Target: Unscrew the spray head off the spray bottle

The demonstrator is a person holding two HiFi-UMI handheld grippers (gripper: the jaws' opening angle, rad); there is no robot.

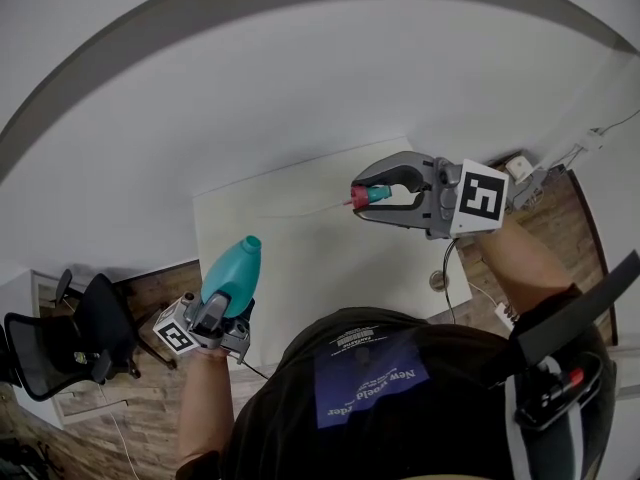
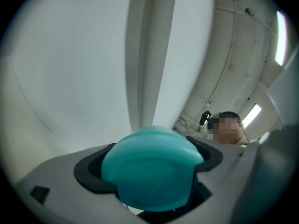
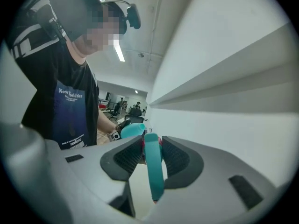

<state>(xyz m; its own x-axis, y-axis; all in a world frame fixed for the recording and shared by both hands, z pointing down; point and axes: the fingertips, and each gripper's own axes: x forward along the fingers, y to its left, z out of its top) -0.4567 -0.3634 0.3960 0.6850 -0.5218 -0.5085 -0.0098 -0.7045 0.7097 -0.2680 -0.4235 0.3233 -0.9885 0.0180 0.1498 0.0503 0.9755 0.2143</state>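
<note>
Head is already off; right gripper pinches it over the table's far edge. Left gripper clamps the bottle at the table's near-left corner. Both likely light, stiff, slick plastic: grip the bottle by its body and the head by its collar.

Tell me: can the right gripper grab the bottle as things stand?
Probably not. The right gripper is shut on the spray head, so its jaws are full. The bottle sits clamped in the left gripper, well apart, though nothing stands between them.

Shirt print: "New" + blurry 2nd word, no other legible txt
</note>
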